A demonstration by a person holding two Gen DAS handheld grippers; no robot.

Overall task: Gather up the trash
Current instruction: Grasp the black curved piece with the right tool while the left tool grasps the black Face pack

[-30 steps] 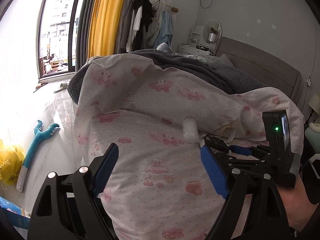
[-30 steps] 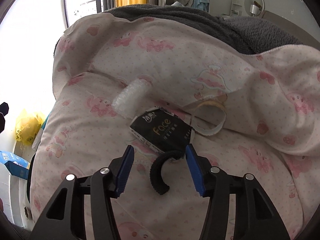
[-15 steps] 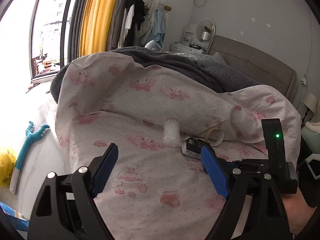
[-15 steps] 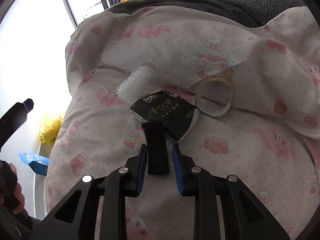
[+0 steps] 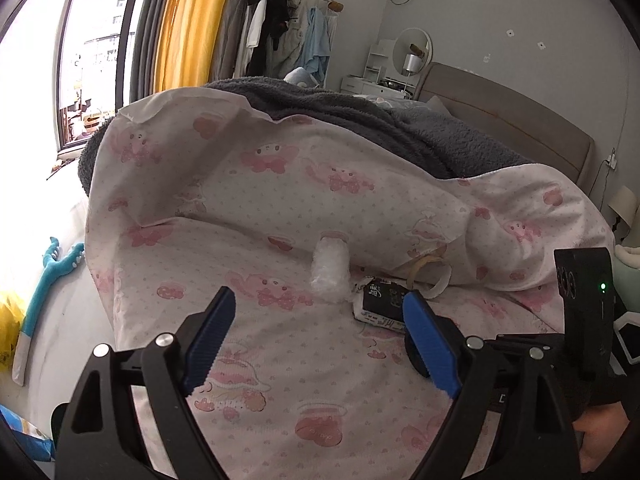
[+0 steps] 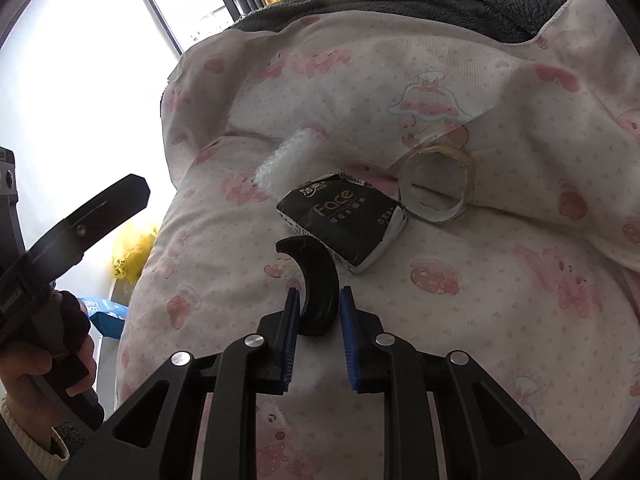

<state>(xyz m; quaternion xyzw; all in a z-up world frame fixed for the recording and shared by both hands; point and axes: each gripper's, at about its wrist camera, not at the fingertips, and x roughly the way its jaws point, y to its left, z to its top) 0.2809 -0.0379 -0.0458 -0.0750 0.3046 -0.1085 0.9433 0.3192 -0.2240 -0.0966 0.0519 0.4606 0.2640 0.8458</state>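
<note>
My right gripper (image 6: 319,300) is shut on a curved black plastic piece (image 6: 316,280) and holds it just above the pink quilt (image 6: 440,320). Beyond it lie a black "Face" tissue pack (image 6: 344,224), a roll of bubble wrap (image 6: 288,160) and an empty tape ring (image 6: 438,184). In the left wrist view my left gripper (image 5: 320,320) is open and empty above the quilt (image 5: 280,380), short of the bubble wrap (image 5: 330,268), the tissue pack (image 5: 380,304) and the tape ring (image 5: 430,276). The right gripper's body (image 5: 580,320) shows at the right.
A grey blanket (image 5: 360,120) lies over the bed behind the quilt. A yellow bag (image 5: 8,332) and a blue toy (image 5: 48,280) lie on the floor at left. A blue box (image 6: 102,312) sits by the bed. The left gripper's handle (image 6: 60,248) shows at left.
My right gripper closed on the black curved piece and lifted it back off the quilt. My left gripper pulled back and up, staying open.
</note>
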